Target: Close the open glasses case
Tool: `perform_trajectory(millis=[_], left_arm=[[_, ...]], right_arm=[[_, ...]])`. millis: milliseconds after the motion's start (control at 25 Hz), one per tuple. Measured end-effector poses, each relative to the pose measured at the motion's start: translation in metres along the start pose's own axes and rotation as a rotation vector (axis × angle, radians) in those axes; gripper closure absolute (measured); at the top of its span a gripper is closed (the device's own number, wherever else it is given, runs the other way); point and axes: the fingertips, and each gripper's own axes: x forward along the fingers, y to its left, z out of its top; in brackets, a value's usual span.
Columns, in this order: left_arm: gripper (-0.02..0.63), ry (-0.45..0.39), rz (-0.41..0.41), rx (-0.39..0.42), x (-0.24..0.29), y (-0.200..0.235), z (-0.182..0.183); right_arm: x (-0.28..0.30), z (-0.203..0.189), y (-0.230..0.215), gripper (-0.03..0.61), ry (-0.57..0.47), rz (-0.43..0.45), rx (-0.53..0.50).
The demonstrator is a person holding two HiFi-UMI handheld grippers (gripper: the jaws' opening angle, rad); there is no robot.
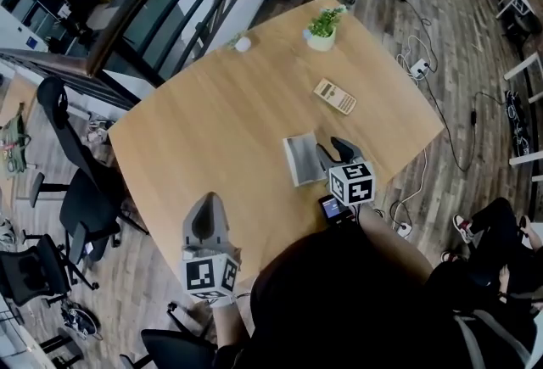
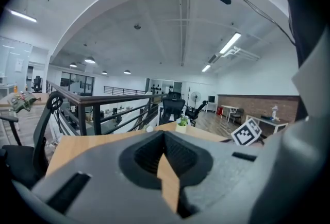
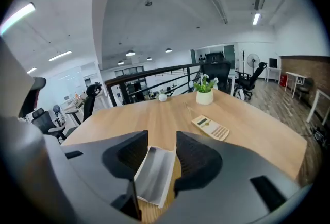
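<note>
- Head view: the glasses case [image 1: 302, 159] lies open right of the frame's centre on the wooden surface [image 1: 229, 121], its grey inside facing up.
- The right claw [image 1: 339, 147] sits just beside the case's right edge. Contact cannot be judged from this height.
- The left claw [image 1: 206, 223] hangs at the lower left, over the surface's near edge and well apart from the case.
- A calculator [image 1: 335, 96] lies above the case in the frame. A potted plant [image 1: 322, 30] and a small white ball [image 1: 243, 44] stand near the top, all apart from the case.
- Left gripper view: the left claw's jaws meet at their tips at lower centre. Only a thin wedge of bare wood shows behind the tips, and nothing is held. The case is not in this view.
- Right gripper view: the right claw's jaws stand apart at lower centre. The open case lies on the wood in the gap between them, running from the centre down to the left. The pads do not seem to press on it.
- Progress, as a judgement: closing has not begun, since the lid is still laid back and both halves are exposed. The right claw looks placed to start. The lid must still be swung over the base and pressed shut, and the left claw may be needed to steady the case.
</note>
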Motion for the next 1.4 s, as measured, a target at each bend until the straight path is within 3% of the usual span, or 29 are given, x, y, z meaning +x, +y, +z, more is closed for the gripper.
perform_trajectory(millis=[440, 720, 760, 800, 840, 1120, 1200, 1240, 1400], left_arm=[[0.613, 0.012, 0.011, -0.004, -0.013, 0.003, -0.008], [0.614, 0.015, 0.033, -0.011, -0.019, 0.009, -0.011], [0.612, 0.016, 0.036, -0.011, -0.020, 0.010, -0.011], [0.614, 0.016, 0.037, -0.011, -0.020, 0.011, -0.011], [0.613, 0.016, 0.037, -0.009, -0.020, 0.011, -0.011], [0.612, 0.011, 0.037, -0.008, -0.022, 0.010, -0.009], [0.612, 0.016, 0.035, -0.012, -0.020, 0.010, -0.012], [0.613, 0.021, 0.035, -0.014, -0.019, 0.009, -0.015], [0.612, 0.034, 0.033, -0.024, -0.020, 0.005, -0.022]], right_arm=[[0.071, -0.112, -0.024, 0.408, 0.327, -0.078, 0.183], [0.074, -0.122, -0.026, 0.426, 0.351, -0.087, 0.189], [0.074, -0.122, -0.026, 0.458, 0.354, -0.089, 0.178], [0.073, -0.122, -0.027, 0.536, 0.356, -0.095, 0.170], [0.073, -0.122, -0.027, 0.546, 0.358, -0.100, 0.163], [0.072, -0.121, -0.028, 0.552, 0.369, -0.106, 0.136], [0.074, -0.121, -0.026, 0.552, 0.388, -0.101, 0.033], [0.075, -0.120, -0.024, 0.552, 0.401, -0.102, -0.073], [0.077, -0.108, -0.013, 0.554, 0.434, -0.153, -0.634]])
